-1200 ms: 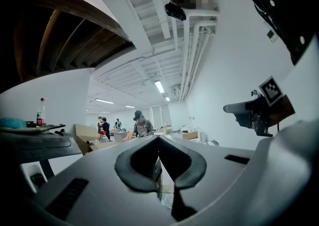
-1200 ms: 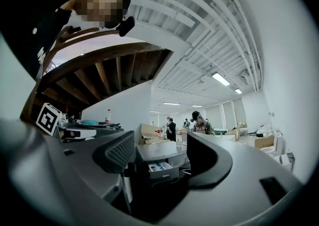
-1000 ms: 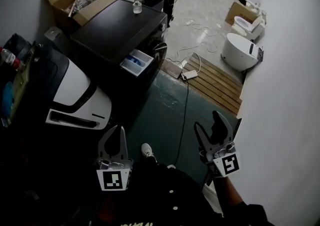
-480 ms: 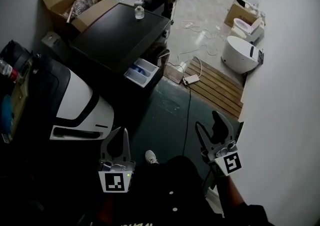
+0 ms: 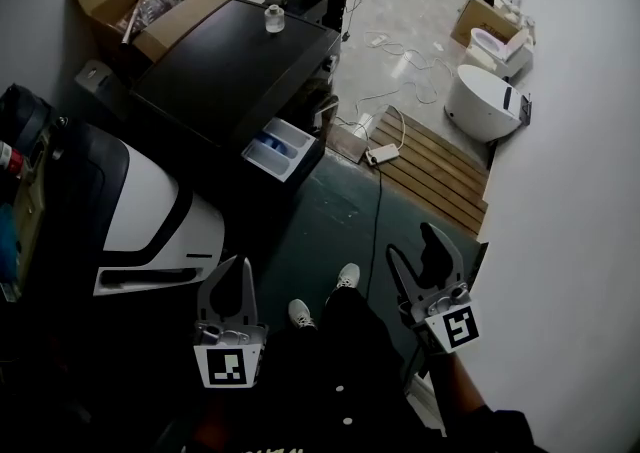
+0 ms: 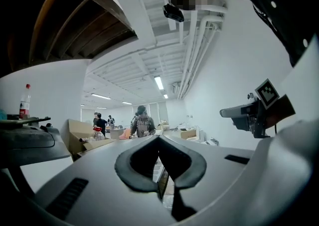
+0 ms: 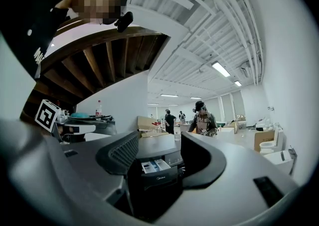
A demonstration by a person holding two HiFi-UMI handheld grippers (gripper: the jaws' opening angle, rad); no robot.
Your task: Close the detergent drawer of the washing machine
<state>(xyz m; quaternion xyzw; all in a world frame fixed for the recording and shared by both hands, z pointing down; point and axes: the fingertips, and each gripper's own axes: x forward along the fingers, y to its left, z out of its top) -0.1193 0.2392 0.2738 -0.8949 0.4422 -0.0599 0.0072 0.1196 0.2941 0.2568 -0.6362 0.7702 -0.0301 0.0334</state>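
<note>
Since the earlier frame the view has shifted: the washing machine [image 5: 230, 66] sits a bit lower in the head view, and a second shoe [image 5: 347, 275] now shows on the floor [image 5: 330, 211], mid-stride. Both grippers ride along low in the frame.

Step in hand, as I read it: the approach. No contact yet. The detergent drawer [image 5: 282, 147] is pulled out of the machine's front top corner, well apart from both tools.

Left hand-held gripper [image 5: 234, 266]: jaws together, nothing in them. Right hand-held gripper [image 5: 413, 246]: jaws apart after just closing a little, nothing between them. Its own view frames the drawer far off, between the jaws.

Next move probably needs more closing of distance, then a flat push on the drawer front, straight along its slide. No grasp needed. An off-axis shove could bind it.

Materials:
- Machine is a dark boxy cabinet with a smooth, slightly glossy top; a small clear jar [image 5: 273, 17] stands on it.
- Drawer is a rectangular tray, pale plastic inside with blue inserts, behind a dark front panel.
- Floor is dull green; a wooden slatted platform [image 5: 435, 166] lies to the right.
- Gripper jaws are light grey plastic with dark ribbed pads.
</note>
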